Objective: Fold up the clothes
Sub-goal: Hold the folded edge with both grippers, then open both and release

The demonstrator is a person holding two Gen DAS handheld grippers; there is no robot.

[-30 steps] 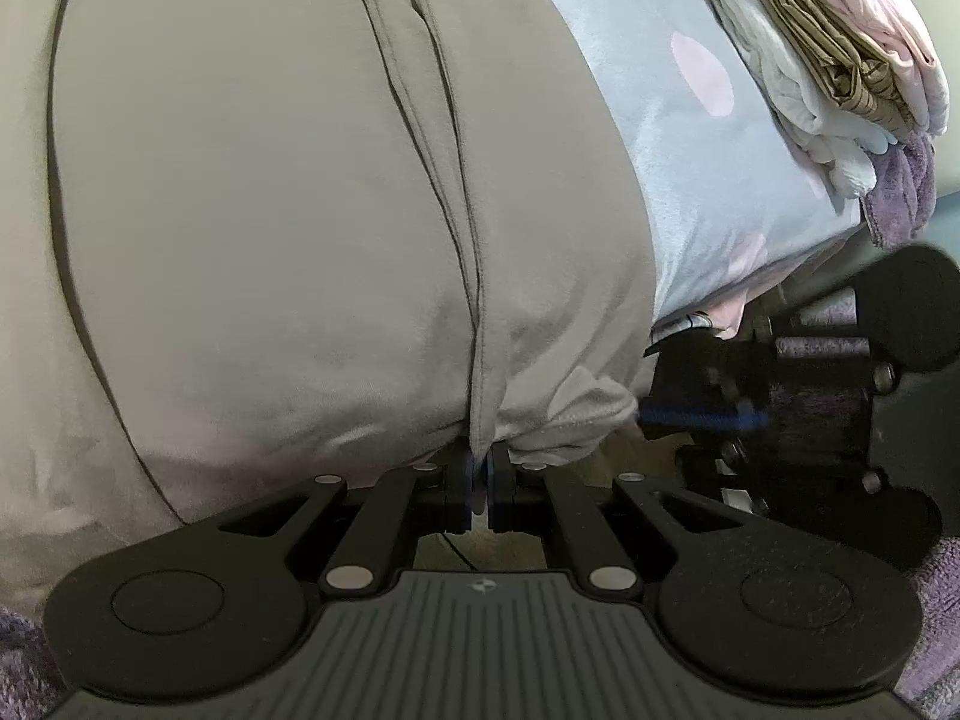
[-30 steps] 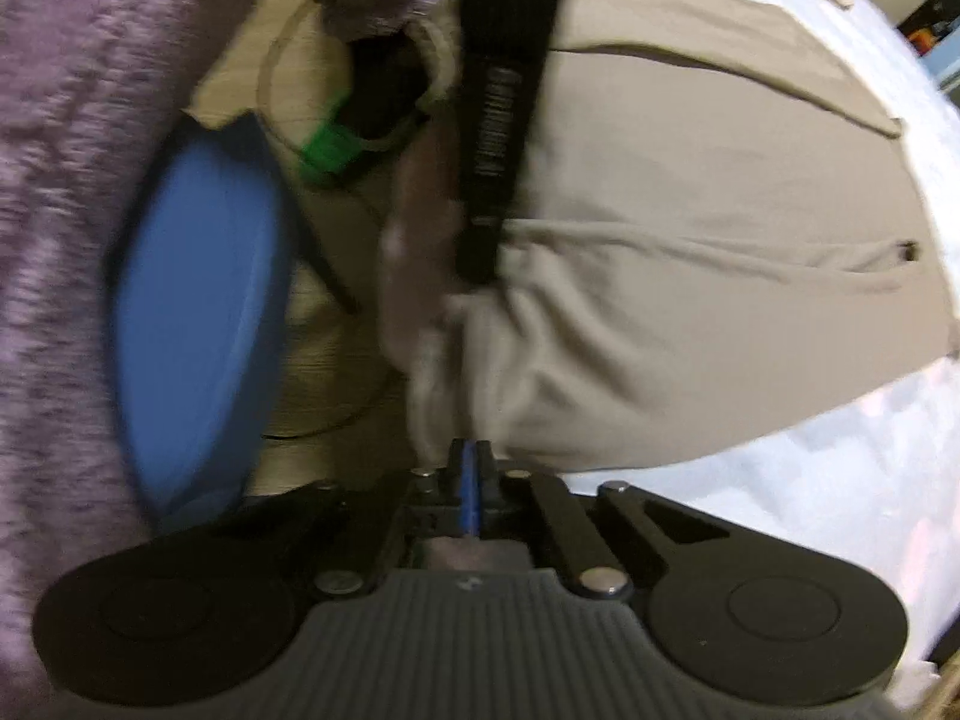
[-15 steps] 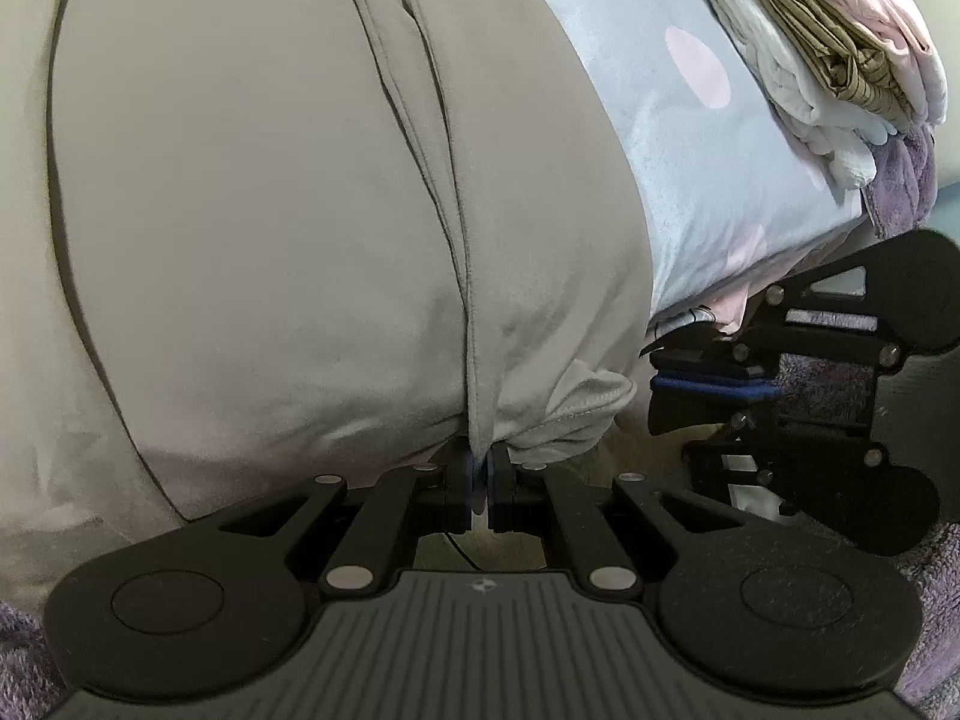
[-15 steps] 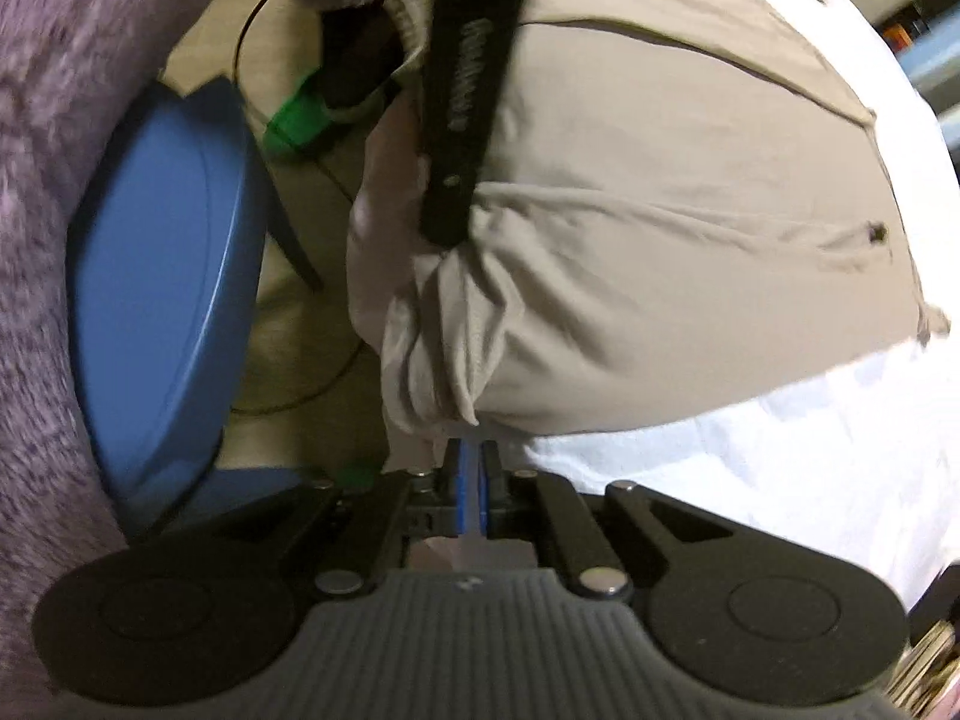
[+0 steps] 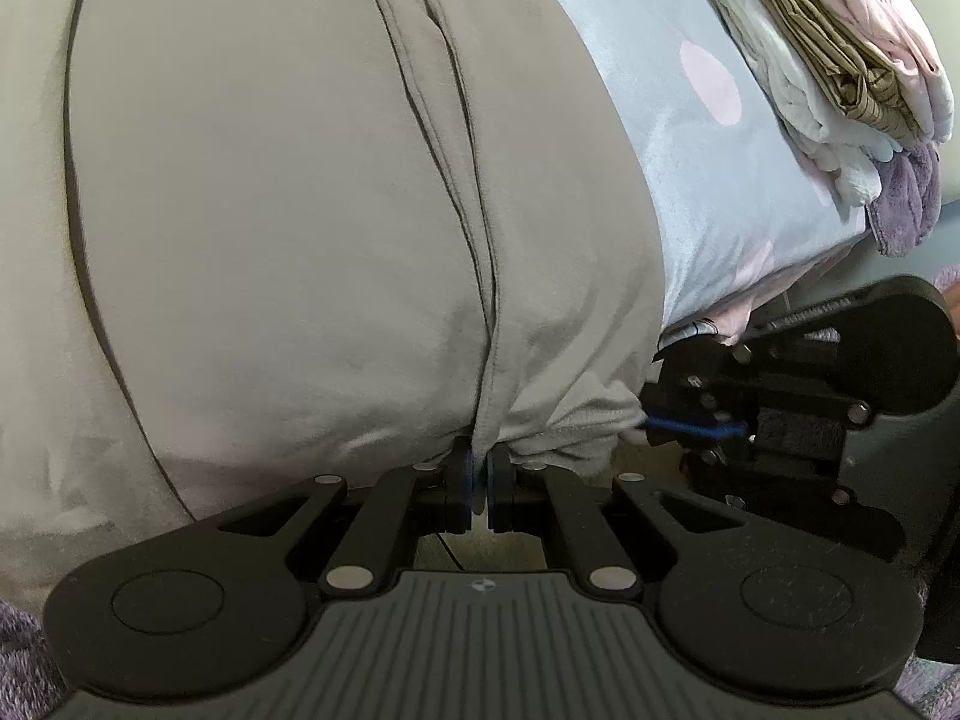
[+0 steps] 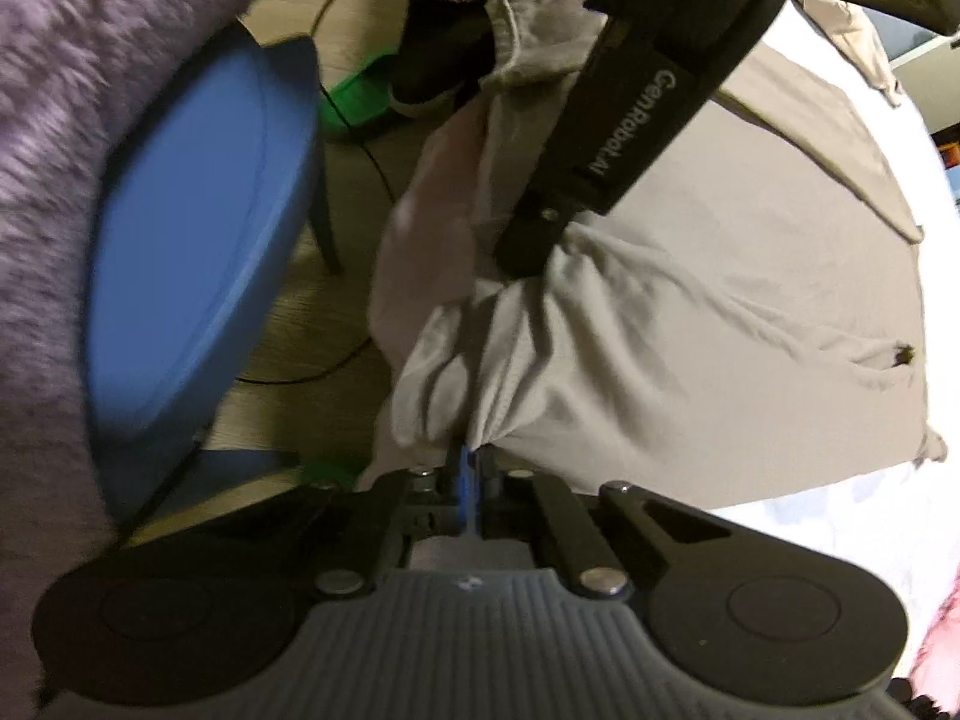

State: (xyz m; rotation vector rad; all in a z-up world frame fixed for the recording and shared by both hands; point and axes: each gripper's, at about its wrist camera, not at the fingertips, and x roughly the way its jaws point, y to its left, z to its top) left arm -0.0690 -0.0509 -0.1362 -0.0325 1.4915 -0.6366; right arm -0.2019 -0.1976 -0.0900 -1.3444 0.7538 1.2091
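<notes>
The left gripper [image 5: 478, 483] is clamped on the near hem of the beige trousers [image 5: 288, 192], which lie spread over the grey spotted bedspread [image 5: 714, 168]. Just right, the right gripper [image 6: 465, 483] pinches the bunched hem corner tightly. A stack of folded clothes [image 5: 828, 54] sits far right.

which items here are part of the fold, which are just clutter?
In the job:
- beige garment, hem pinched at two spots
- left gripper, shut on it
- right gripper, shut on it
- bedspread under it

Lying about:
- stack of clothes
- blue chair
- cable on the floor
</notes>
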